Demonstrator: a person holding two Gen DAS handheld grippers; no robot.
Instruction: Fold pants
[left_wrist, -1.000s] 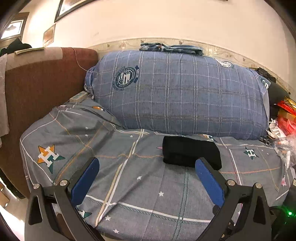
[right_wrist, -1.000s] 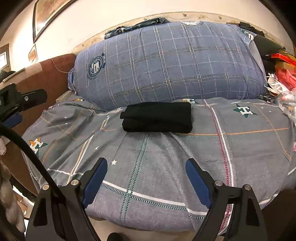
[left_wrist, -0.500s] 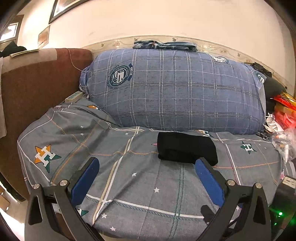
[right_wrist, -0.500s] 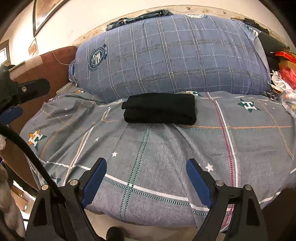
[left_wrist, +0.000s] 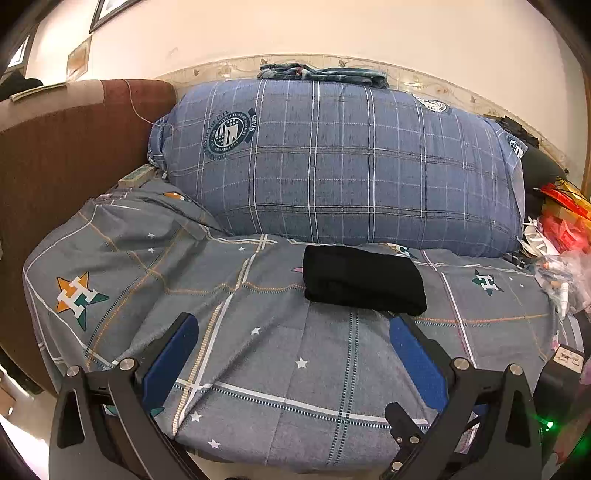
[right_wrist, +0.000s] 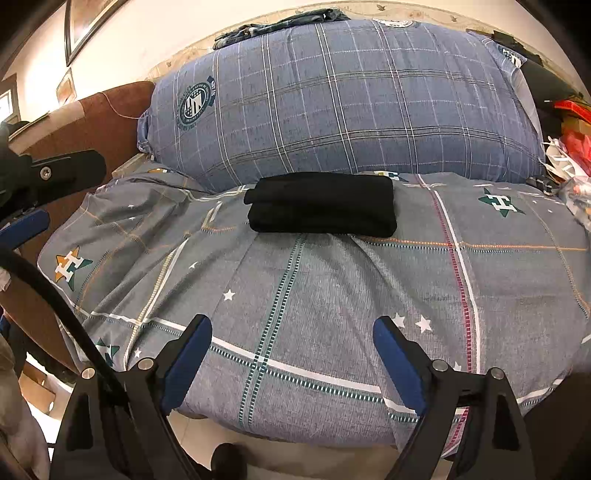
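Two grippers: both in view, both holding nothing.
Left gripper (left_wrist: 291, 332): blue-padded fingers (left_wrist: 171, 363) spread wide, over the near edge of the bed; the right finger's tip sits just below the pants' near right corner in the left wrist view, contact not clear.
Right gripper (right_wrist: 291, 339): fingers (right_wrist: 399, 365) spread wide, above the bedsheet at the bed's front edge, well apart from the pants.
Pants (left_wrist: 364, 280): black, folded into a compact rectangular bundle, lying flat on the bedsheet; at 12 o'clock from the right gripper, at about 1 o'clock from the left gripper.
Bedsheet (left_wrist: 258, 354): grey, with plaid lines, small stars and star-H emblems.
Quilt bundle (left_wrist: 332, 166): large blue plaid roll just behind the pants, at 12 o'clock.
Headboard (left_wrist: 55, 155): brown, at 9 o'clock.
Clutter (left_wrist: 561, 236): red and white items at 3 o'clock.
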